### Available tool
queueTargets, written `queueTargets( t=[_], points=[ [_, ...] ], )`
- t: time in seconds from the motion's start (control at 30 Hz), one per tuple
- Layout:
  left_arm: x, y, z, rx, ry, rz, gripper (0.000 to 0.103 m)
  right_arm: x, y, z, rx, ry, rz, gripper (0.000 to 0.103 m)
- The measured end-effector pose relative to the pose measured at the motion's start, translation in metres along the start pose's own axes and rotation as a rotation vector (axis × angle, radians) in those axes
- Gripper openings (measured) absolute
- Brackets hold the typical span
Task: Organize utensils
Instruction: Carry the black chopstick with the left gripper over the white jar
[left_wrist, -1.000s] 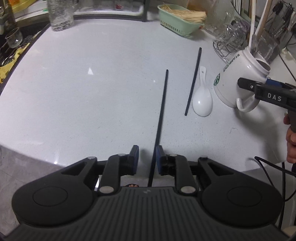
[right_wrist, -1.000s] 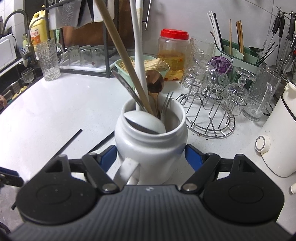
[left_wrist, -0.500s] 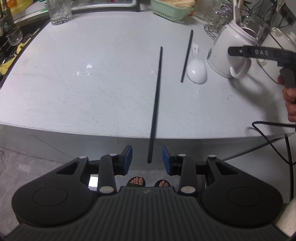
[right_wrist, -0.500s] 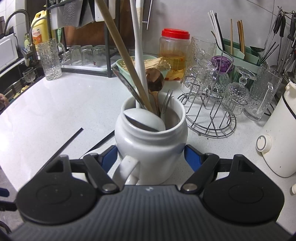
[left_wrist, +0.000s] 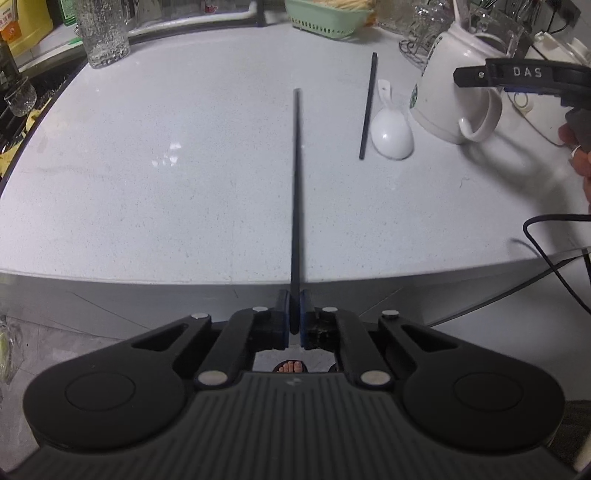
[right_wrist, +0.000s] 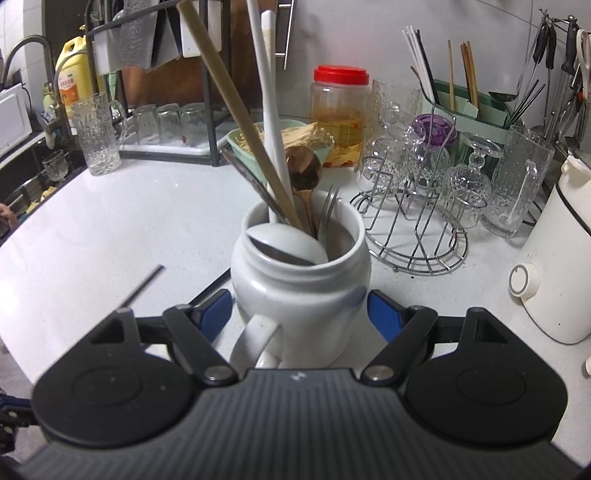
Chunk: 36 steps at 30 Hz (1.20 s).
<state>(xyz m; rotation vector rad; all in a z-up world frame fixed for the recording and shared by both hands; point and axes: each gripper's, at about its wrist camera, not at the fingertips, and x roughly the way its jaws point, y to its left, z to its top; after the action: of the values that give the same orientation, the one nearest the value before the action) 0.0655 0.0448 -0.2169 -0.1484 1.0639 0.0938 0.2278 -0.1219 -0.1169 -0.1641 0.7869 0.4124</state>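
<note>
Left gripper (left_wrist: 294, 314): held level off the front edge of the countertop (left_wrist: 184, 177), jaws clamped on the near end of a black chopstick (left_wrist: 296, 192). The stick points straight ahead over the counter, its far end toward mid-surface; whether it touches the surface cannot be told.

Right gripper (right_wrist: 301, 308): jaws spread wide, one blue pad at each flank of the white mug (right_wrist: 301, 291); contact with the mug wall cannot be told. Handle faces the camera. In the left view the gripper reaches in from the right, above the mug handle.

White mug: stands on the counter at right, holding a wooden stick (right_wrist: 236, 114), a white ladle handle (right_wrist: 271, 122), a bronze spoon (right_wrist: 304, 173), a fork (right_wrist: 328, 210) and a white spoon bowl (right_wrist: 288, 245).

Second black chopstick (left_wrist: 368, 107): flat on the counter, just left of a white soup spoon (left_wrist: 391, 129), both near the mug.

Edges and room: broad bare counter left and centre. Glass tumbler (left_wrist: 105, 37) and green basket (left_wrist: 328, 14) along the back. Wire glass rack (right_wrist: 417, 221) just right of the mug; white appliance (right_wrist: 554, 266) further right. Black cable (left_wrist: 550, 254) crosses the front right corner.
</note>
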Motion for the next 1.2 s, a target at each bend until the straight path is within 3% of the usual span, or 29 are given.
queueTargets(
  t=[0.2, 0.43, 0.87, 1.03, 1.2],
  points=[
    [-0.039, -0.002, 0.025, 0.059, -0.046, 0.033, 0.006, -0.005, 0.001, -0.002, 0.011, -0.045, 0.022, 0.090],
    [-0.094, -0.005, 0.078, 0.150, -0.163, 0.045, 0.006, -0.006, -0.001, -0.002, 0.056, -0.065, 0.032, 0.090],
    [-0.134, -0.001, 0.168, 0.302, -0.335, -0.052, 0.006, -0.004, 0.016, -0.001, 0.108, -0.075, -0.074, 0.090],
    [-0.146, -0.003, 0.187, 0.355, -0.351, -0.077, 0.006, -0.002, 0.019, -0.001, 0.114, -0.077, -0.098, 0.091],
    [-0.160, 0.003, 0.202, 0.375, -0.286, -0.118, 0.006, 0.001, 0.024, -0.001, 0.085, -0.076, -0.120, 0.092]
  ],
)
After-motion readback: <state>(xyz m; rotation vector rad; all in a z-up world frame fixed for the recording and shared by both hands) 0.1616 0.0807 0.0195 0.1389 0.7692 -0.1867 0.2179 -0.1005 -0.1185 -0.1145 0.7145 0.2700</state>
